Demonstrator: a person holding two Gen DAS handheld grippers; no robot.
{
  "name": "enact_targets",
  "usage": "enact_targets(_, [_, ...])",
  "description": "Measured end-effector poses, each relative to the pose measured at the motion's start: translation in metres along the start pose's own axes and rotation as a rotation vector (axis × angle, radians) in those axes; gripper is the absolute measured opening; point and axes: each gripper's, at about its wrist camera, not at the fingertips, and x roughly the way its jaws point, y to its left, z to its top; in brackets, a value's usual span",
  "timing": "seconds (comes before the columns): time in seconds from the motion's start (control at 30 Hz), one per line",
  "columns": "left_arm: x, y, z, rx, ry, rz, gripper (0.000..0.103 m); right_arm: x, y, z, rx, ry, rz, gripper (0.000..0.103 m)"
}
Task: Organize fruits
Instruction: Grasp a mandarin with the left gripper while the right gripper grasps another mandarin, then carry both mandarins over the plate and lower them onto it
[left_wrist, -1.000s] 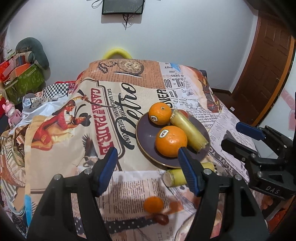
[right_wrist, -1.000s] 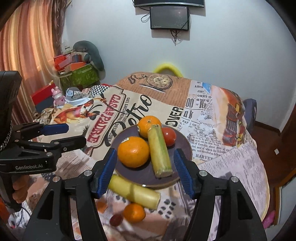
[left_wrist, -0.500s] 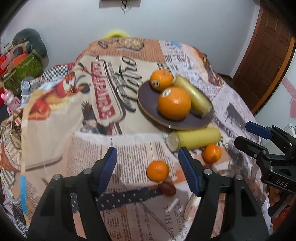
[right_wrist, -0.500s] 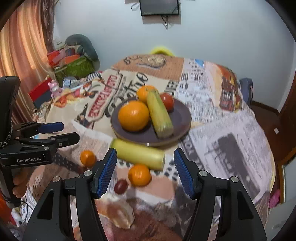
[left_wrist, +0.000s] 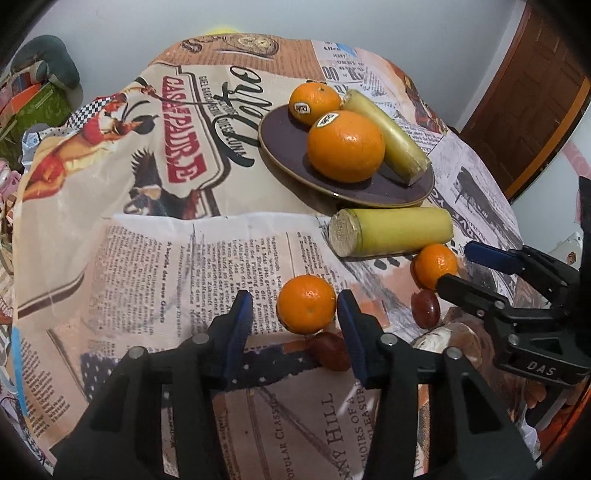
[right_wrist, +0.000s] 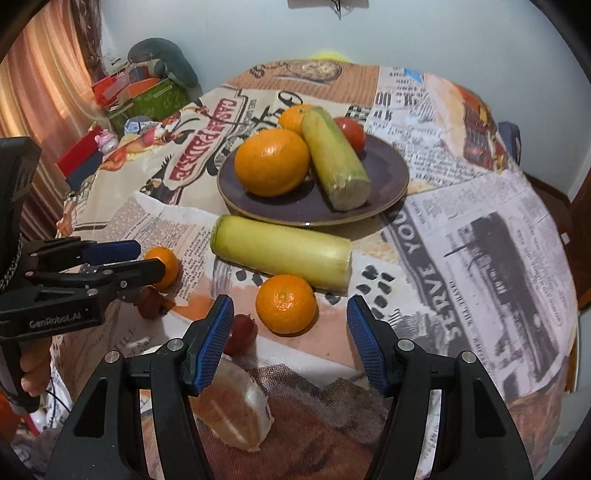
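A dark plate (left_wrist: 280, 147) (right_wrist: 391, 173) holds a large orange (left_wrist: 345, 146) (right_wrist: 271, 162), a smaller orange (left_wrist: 314, 101), a yellow-green stalk piece (left_wrist: 388, 136) (right_wrist: 334, 151) and a red tomato (right_wrist: 351, 133). A second stalk piece (left_wrist: 395, 230) (right_wrist: 280, 254) lies on the cloth in front of it. My left gripper (left_wrist: 295, 310) is open with a small mandarin (left_wrist: 306, 308) (right_wrist: 162, 264) between its fingers. My right gripper (right_wrist: 290, 310) is open around another mandarin (right_wrist: 286, 302) (left_wrist: 434, 266).
Two dark red grapes (left_wrist: 330, 350) (left_wrist: 424, 308) lie near the mandarins. A wrapped citrus wedge (right_wrist: 236, 406) lies at the front edge. The table carries a newspaper-print cloth (left_wrist: 147, 258). Boxes and toys (right_wrist: 140, 88) stand at the left; a wooden door (left_wrist: 524, 92) is at the right.
Both grippers have moved down and forward toward the cloth. Each open gripper now frames a small mandarin. The fruit on the plate has not moved.
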Motion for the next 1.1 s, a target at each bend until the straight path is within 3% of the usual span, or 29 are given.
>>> enact_targets(0.23, [0.007,-0.004,0.003,0.002,0.01,-0.035,0.039,0.012,-0.008,0.0,0.054,0.028,0.058,0.04])
enact_targets(0.33, [0.01,-0.009,0.002,0.018,0.012,-0.041,0.034,0.014,-0.008,0.0,0.063,0.031,0.081,0.036])
enact_targets(0.73, [0.002,-0.003,0.005,-0.008,-0.012,-0.027,0.034,0.002,-0.007,0.004,0.046,0.005,0.071,0.035])
enact_targets(1.1, [-0.041,0.001,0.028,-0.004,-0.13,-0.008,0.034,-0.031,-0.011,0.027,-0.005,-0.085,0.025,0.035])
